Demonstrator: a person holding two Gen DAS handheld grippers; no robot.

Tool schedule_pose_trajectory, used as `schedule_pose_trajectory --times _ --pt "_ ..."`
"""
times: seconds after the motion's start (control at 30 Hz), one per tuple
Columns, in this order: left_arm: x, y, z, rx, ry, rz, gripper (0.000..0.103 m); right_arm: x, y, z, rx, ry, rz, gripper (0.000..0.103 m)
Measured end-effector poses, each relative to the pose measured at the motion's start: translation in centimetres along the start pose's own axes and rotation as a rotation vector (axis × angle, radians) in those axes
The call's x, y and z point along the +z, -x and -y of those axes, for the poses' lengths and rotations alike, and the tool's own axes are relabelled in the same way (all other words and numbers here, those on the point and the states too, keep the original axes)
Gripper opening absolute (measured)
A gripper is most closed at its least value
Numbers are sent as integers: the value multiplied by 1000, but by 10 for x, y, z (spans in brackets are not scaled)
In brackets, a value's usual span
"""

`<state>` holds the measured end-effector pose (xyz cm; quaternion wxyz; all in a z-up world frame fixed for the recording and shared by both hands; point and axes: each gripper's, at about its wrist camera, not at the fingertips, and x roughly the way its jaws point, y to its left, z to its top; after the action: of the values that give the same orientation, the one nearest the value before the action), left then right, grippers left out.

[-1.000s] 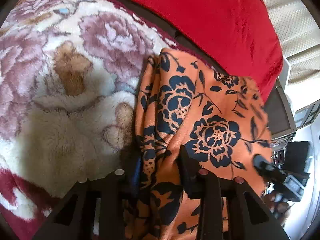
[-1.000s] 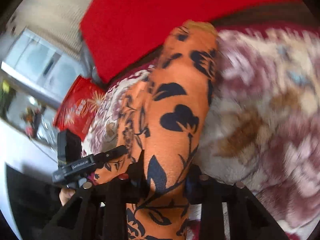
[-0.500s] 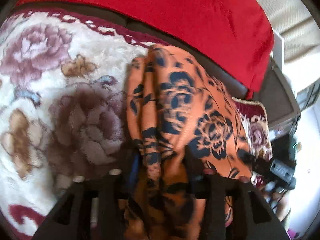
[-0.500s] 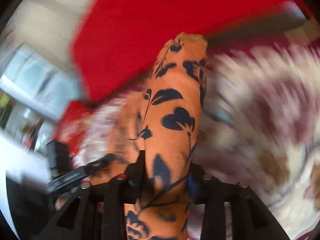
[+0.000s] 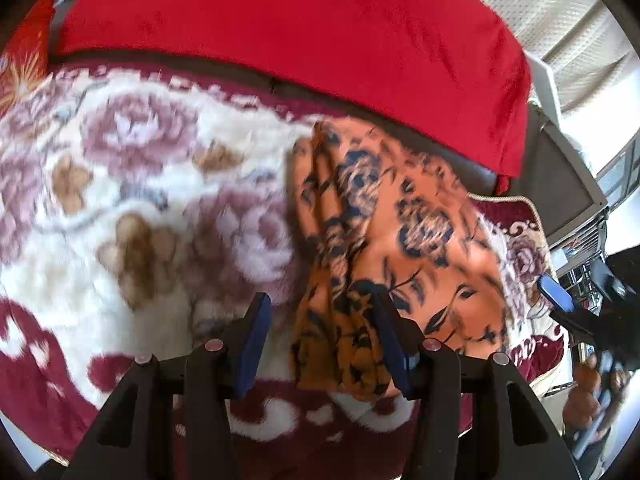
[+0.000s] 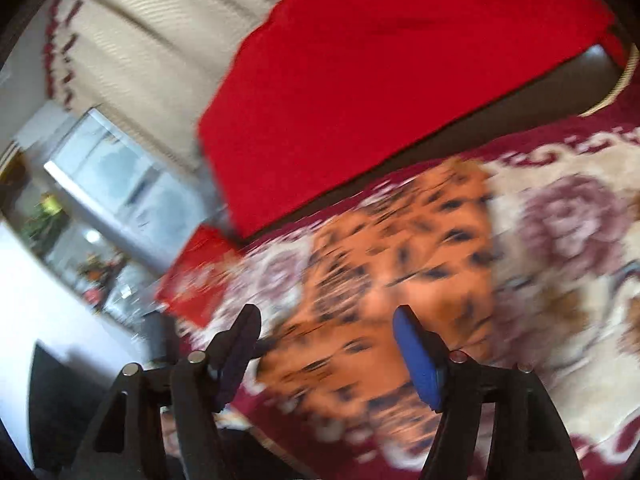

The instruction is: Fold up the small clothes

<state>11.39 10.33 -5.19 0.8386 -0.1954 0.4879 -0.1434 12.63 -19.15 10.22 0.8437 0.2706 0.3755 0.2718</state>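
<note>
An orange garment with a dark blue flower print [image 5: 384, 232] lies folded on the fluffy floral blanket [image 5: 140, 200]. My left gripper [image 5: 320, 336] is open; its near edge of the garment lies between the blue pads, loose. My right gripper [image 6: 324, 348] is open and empty, just above the same garment [image 6: 400, 272], which is blurred in the right wrist view. The right gripper also shows at the right edge of the left wrist view [image 5: 580, 304].
A red cushion cover [image 5: 320, 32] runs along the back of the blanket. A red printed pillow [image 6: 200, 272] lies at the blanket's end. Cream curtains [image 6: 140, 40] and a window are behind. The blanket [image 6: 560, 240] extends to the right.
Both grippers have opened and let go of the orange garment, which now lies on the blanket. Both have drawn back a little; the right view is blurred by motion.
</note>
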Motion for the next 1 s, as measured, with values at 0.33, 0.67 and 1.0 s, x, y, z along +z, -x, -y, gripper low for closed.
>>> schedule_pose_trajectory --times 0.33,0.67,1.0 --pt "3 -1 -5 13 2 4 54 -24 -40 39 -29 -169 -143 72" --pt "71 -40 24 7 -51 -55 67 65 -26 89 -200 -149 -74 74" --pt "60 -49 22 110 -89 -22 65 71 -77 107 -265 -81 -171 38"
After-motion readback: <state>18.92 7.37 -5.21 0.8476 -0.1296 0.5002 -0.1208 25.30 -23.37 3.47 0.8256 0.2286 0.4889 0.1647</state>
